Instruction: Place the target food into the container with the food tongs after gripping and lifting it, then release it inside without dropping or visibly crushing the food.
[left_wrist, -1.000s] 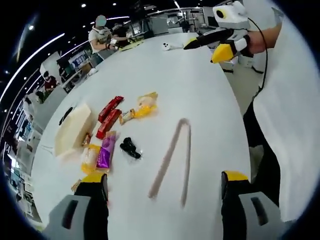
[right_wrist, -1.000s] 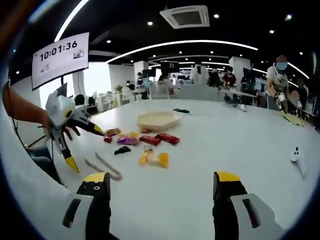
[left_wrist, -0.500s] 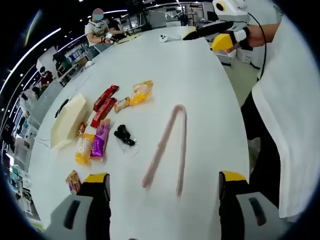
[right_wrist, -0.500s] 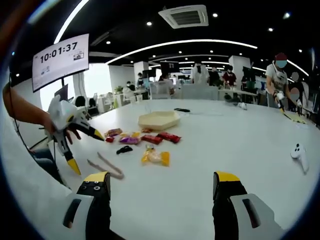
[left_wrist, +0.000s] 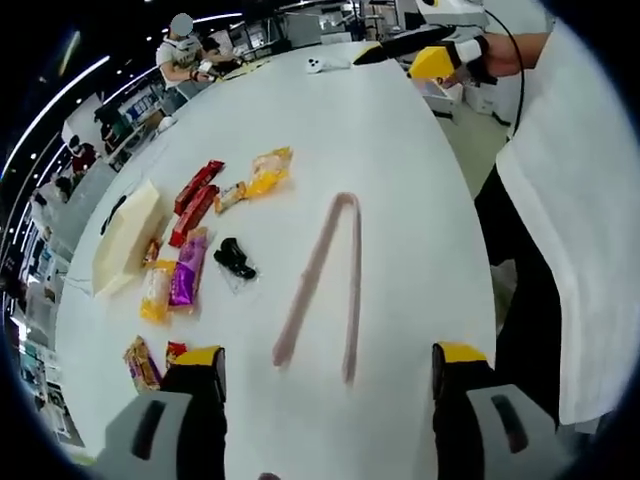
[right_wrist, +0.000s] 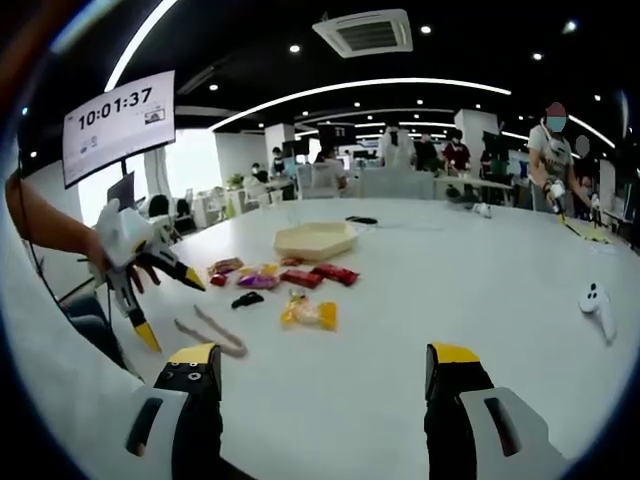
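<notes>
In the left gripper view, the left gripper (left_wrist: 320, 375) hangs over the white table (left_wrist: 400, 150) with its jaws spread wide and nothing between them. The pinkish food tongs (left_wrist: 322, 275) lie flat on the table just beyond the jaws, arms splayed towards the camera and joined at the far end. Left of the tongs sits a small black packet (left_wrist: 235, 258). Farther left of the tongs lie a purple packet (left_wrist: 186, 281) and a yellow snack bag (left_wrist: 154, 292), side by side. Beyond them are two red bars (left_wrist: 195, 198) and a yellow-orange packet (left_wrist: 264, 171). The beige container (left_wrist: 122, 238) stands at the far left of this cluster, well apart from the tongs. Past the tongs, at the table's far edge, the right gripper (left_wrist: 400, 55) is held in a hand (left_wrist: 495, 55), its jaws apart.

In the right gripper view, the right gripper (right_wrist: 320, 365) is raised above the table (right_wrist: 480, 300), jaws spread and empty. The container (right_wrist: 315, 240) sits mid-table, with the red bars (right_wrist: 320, 275) and the yellow-orange packet (right_wrist: 310, 314) on its near side. The tongs (right_wrist: 210, 332) lie nearer and to the left of the container, untouched. Just above the tongs the left gripper (right_wrist: 165, 305) hovers with its jaws open.
</notes>
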